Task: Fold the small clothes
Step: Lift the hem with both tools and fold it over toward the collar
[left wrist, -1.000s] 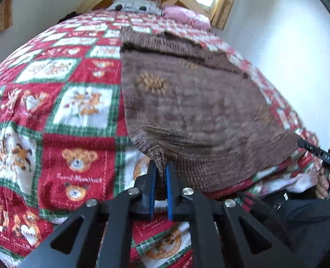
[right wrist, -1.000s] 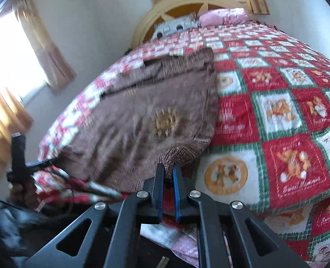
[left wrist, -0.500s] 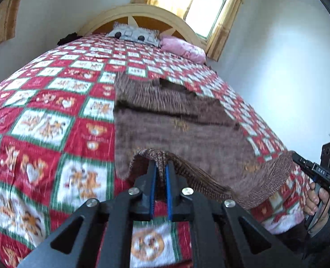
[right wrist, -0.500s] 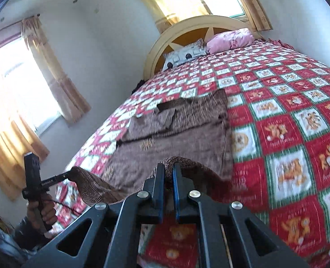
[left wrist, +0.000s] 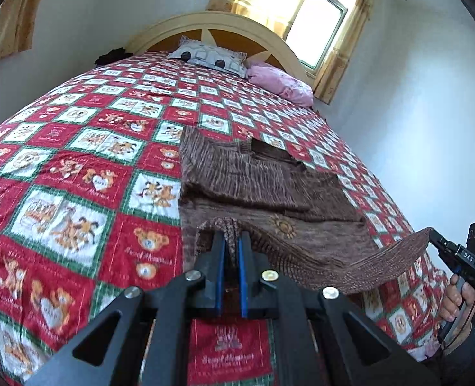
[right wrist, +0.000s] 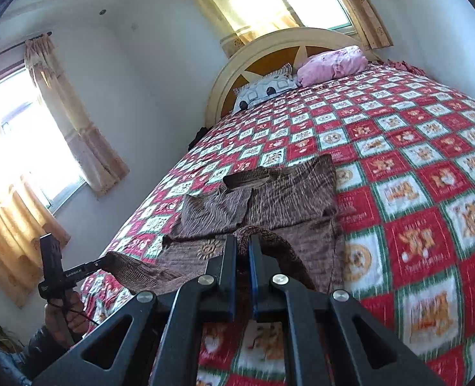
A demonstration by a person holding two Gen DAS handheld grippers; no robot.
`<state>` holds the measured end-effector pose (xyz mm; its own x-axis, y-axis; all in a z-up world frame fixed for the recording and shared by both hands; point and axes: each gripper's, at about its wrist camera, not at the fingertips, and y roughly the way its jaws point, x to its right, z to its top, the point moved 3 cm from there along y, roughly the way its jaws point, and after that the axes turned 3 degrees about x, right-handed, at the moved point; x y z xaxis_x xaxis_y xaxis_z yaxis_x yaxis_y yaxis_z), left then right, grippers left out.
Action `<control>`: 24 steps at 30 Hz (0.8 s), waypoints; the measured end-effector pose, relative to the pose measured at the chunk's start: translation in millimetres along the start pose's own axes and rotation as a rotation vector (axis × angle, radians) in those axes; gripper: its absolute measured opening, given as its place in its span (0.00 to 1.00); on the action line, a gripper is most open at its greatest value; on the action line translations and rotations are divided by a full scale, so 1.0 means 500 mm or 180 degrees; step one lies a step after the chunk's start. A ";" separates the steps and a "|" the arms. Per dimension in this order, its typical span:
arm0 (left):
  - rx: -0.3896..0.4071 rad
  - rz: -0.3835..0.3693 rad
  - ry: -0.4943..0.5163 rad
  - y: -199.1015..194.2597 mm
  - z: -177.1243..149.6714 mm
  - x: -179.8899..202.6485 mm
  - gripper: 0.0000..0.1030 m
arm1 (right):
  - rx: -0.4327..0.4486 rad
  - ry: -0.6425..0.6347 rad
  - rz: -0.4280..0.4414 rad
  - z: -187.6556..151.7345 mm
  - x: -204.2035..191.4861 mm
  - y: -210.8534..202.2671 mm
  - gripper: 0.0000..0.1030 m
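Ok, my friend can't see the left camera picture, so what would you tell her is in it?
The left gripper pinches the near hem of a brown sweater and lifts it off a red teddy-bear quilt. The right gripper holds the hem's other corner. Two pillows lie by the headboard.

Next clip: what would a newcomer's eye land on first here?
The brown knitted sweater lying near one side edge of the red, white and green teddy-bear quilt, its near hem lifted off the bed. The left gripper and right gripper each pinch a hem corner, so the edge hangs slack between them. Behind stand a cream arched headboard and a sunlit curtained window.
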<state>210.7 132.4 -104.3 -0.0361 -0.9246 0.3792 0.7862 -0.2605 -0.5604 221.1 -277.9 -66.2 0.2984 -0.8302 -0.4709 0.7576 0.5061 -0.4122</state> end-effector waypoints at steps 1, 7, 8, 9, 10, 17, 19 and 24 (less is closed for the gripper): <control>0.0012 0.0009 -0.0009 0.008 0.012 -0.001 0.08 | 0.0005 0.0003 -0.0004 0.007 0.001 0.009 0.06; 0.0107 -0.0009 -0.0066 0.041 0.073 -0.013 0.08 | 0.0120 0.0073 -0.0024 0.074 0.020 0.058 0.06; 0.0119 -0.0003 -0.0054 0.050 0.085 -0.013 0.08 | 0.0127 0.0072 -0.0037 0.083 0.022 0.066 0.06; 0.0120 0.0002 -0.0041 0.059 0.094 -0.012 0.08 | 0.0132 0.0074 -0.0047 0.093 0.025 0.076 0.06; 0.0118 0.0011 -0.0023 0.068 0.103 -0.012 0.08 | 0.0136 0.0077 -0.0056 0.103 0.028 0.086 0.06; 0.0130 0.0034 -0.0068 0.131 0.167 -0.013 0.08 | 0.0151 0.0159 -0.0098 0.157 0.059 0.152 0.05; 0.0125 0.0054 -0.0103 0.152 0.183 -0.018 0.08 | 0.0140 0.0194 -0.0117 0.170 0.072 0.176 0.05; 0.0065 0.0148 -0.0091 0.212 0.215 -0.031 0.08 | 0.0066 0.0188 -0.0192 0.197 0.093 0.243 0.05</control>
<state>361.1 149.0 -90.5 0.0181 -0.9272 0.3742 0.7990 -0.2116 -0.5629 384.3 -278.4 -61.1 0.2176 -0.8435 -0.4911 0.7852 0.4501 -0.4253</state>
